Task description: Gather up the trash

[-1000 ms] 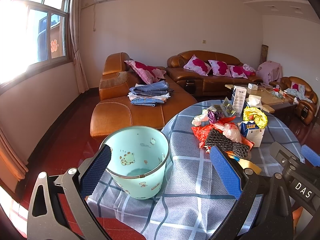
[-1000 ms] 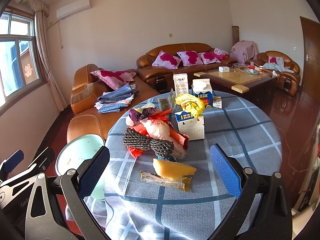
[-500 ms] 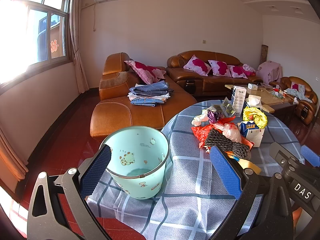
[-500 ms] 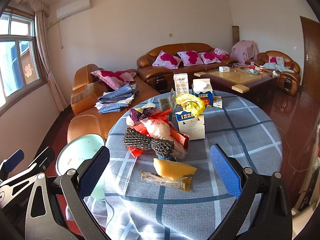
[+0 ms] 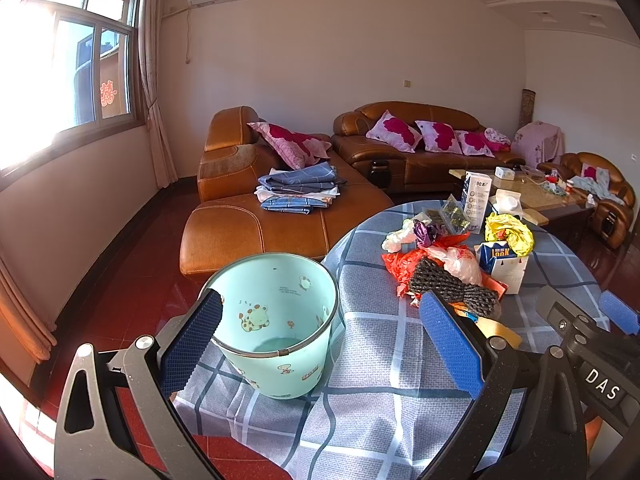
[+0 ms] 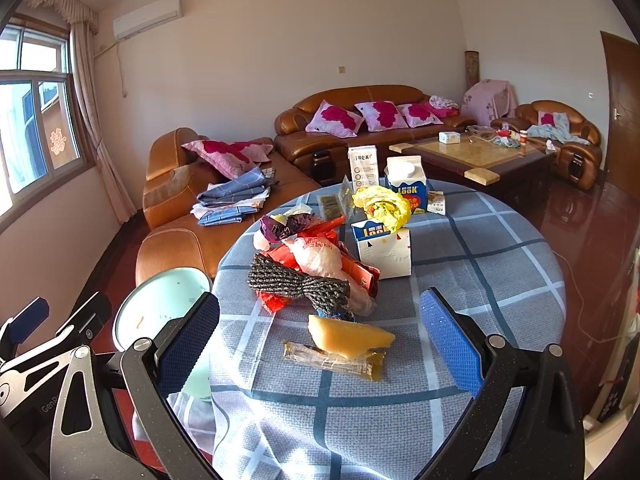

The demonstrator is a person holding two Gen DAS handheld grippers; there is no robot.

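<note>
We hold both tools low at the near edge of the round worktop covered in a blue-grey checked cloth, each pointing forward over it. The left tool is released, its blue-padded fingers spread wide with nothing between the pads; the mint-green plastic waste bin with cartoon animal prints stands upright just ahead of it at the worktop's left edge. The right tool is likewise released and empty, its fingers framing a yellow wedge-shaped sponge that lies on a clear yellowish snack wrapper.

The bin looks nearly empty from the left wrist view; its pale bottom is visible. From the right wrist view only part of its rim and inside show, with a small orange fleck we cannot identify.

The trash sits on the worktop in a heap: a dark grey knitted mesh bundle, red and clear crumpled plastic bags, a purple wrapper, and a white and blue open carton stuffed with a crumpled yellow bag.

The right view shows the sponge and wrapper plainly; in the left view they are mostly hidden behind its right finger. The left view shows the right tool's body beside it.
</note>
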